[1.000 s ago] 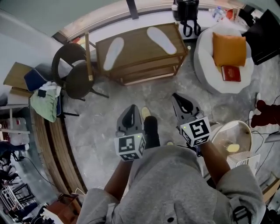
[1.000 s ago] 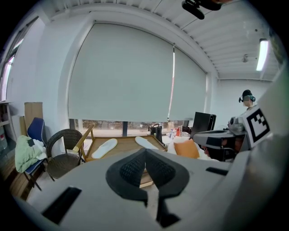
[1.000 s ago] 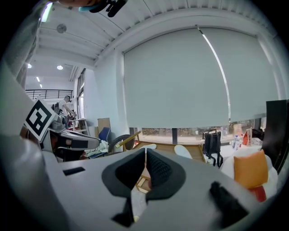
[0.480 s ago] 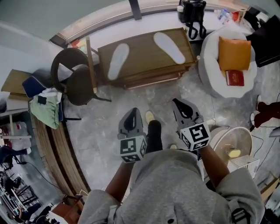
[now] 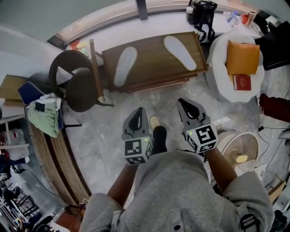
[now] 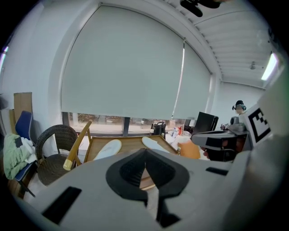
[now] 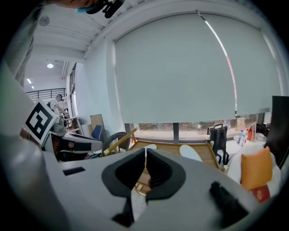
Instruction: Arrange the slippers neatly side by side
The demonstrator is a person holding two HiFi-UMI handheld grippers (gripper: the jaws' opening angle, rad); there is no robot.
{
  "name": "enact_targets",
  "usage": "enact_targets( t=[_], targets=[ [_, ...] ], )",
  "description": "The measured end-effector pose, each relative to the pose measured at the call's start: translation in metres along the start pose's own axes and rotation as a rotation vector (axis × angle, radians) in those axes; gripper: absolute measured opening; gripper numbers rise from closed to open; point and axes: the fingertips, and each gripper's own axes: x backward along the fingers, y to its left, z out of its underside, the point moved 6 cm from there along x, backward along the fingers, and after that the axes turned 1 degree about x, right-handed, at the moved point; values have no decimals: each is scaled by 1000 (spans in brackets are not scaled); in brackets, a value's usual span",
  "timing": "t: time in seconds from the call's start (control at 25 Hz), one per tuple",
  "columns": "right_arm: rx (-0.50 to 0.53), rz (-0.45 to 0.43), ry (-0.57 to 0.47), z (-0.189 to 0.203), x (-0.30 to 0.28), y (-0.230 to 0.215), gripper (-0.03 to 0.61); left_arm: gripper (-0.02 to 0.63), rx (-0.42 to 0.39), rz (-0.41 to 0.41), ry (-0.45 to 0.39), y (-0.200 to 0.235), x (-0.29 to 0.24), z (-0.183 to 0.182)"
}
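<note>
Two white slippers lie apart, soles up, on top of a low wooden shelf (image 5: 154, 61): the left slipper (image 5: 125, 66) and the right slipper (image 5: 180, 52), angled away from each other. They show in the left gripper view as left slipper (image 6: 108, 148) and right slipper (image 6: 154, 144), and in the right gripper view the right slipper (image 7: 190, 153). My left gripper (image 5: 138, 114) and right gripper (image 5: 183, 103) hang over the floor, short of the shelf, both shut and empty. The left gripper's jaws (image 6: 145, 167) and the right gripper's jaws (image 7: 145, 168) are pressed together.
A dark wicker chair (image 5: 74, 79) stands left of the shelf. A white beanbag (image 5: 235, 68) with an orange cushion (image 5: 243, 55) sits to the right, a black bag (image 5: 201, 13) behind it. A white fan (image 5: 240, 152) and cables lie at right. The person's feet stand on grey floor (image 5: 113, 131).
The view has shifted slightly: the shelf and slippers sit a little further right and lower in the head view. Both grippers stay shut at about the same place.
</note>
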Motion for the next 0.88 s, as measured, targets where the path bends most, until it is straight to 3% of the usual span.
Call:
enact_targets(
  t=[0.44, 0.88],
  targets=[
    [27, 58, -18, -25, -26, 1, 28, 14, 4, 58, -31, 21, -20, -15],
    [60, 67, -26, -39, -38, -4, 28, 14, 19, 27, -68, 38, -24, -33]
  ],
)
